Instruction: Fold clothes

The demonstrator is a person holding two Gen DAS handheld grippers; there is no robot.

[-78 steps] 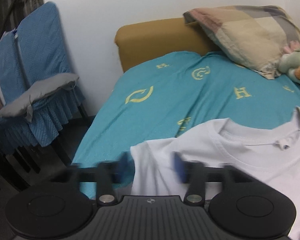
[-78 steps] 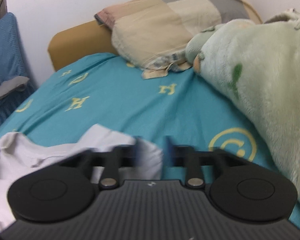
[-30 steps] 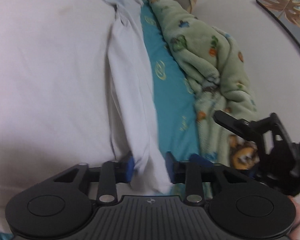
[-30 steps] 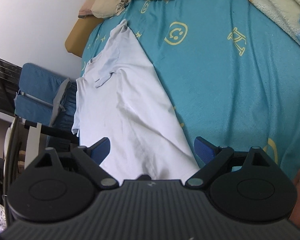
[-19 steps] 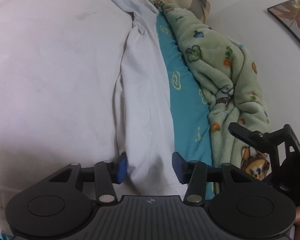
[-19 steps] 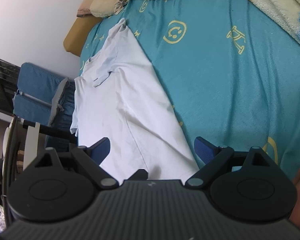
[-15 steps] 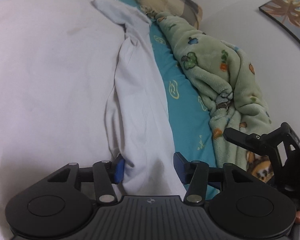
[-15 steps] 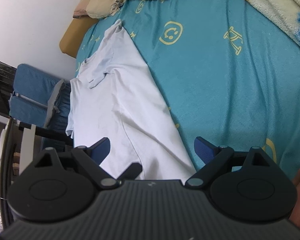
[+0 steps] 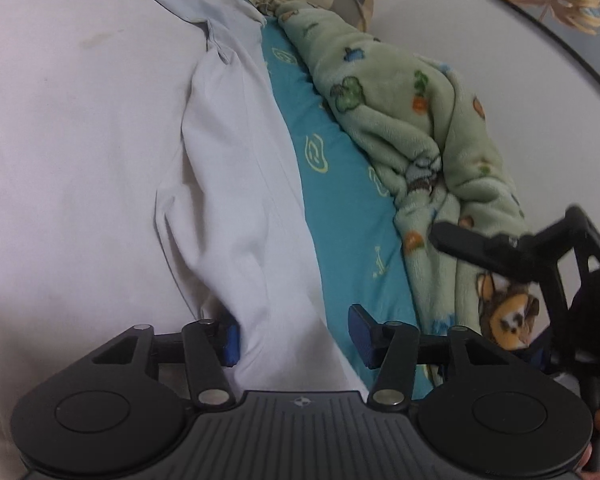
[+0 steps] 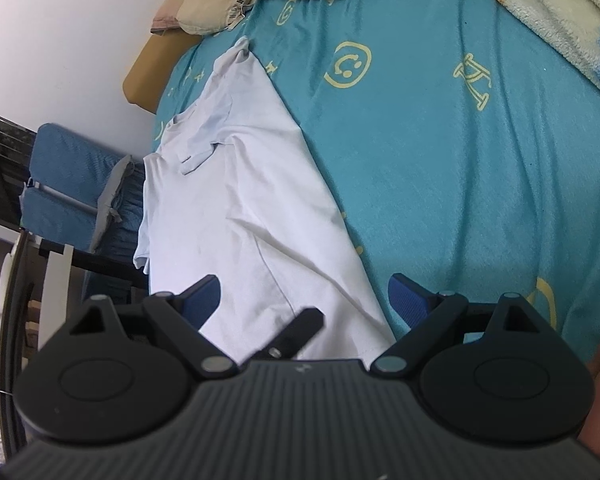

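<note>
A white T-shirt [image 10: 236, 200] lies spread on the teal bedsheet [image 10: 440, 160], collar toward the headboard, its right side folded inward. In the left wrist view the shirt [image 9: 100, 140] fills the left half, with a folded strip [image 9: 236, 184] running along its right edge. My left gripper [image 9: 294, 338] is open, its blue pads on either side of the shirt's hem fold, not pinching it. My right gripper [image 10: 304, 294] is wide open above the shirt's lower hem and holds nothing. It also shows at the right of the left wrist view [image 9: 512, 248].
A green fleece blanket [image 9: 412, 128] lies along the far side of the bed by the wall. A checked pillow [image 10: 204, 4] sits at the ochre headboard [image 10: 152, 72]. A blue padded chair [image 10: 72, 184] stands beside the bed. A framed picture [image 9: 560, 4] hangs on the wall.
My left gripper let go of the shirt's folded edge and opened wider. Both grippers drew back slightly from the hem. The right gripper stayed wide open.
</note>
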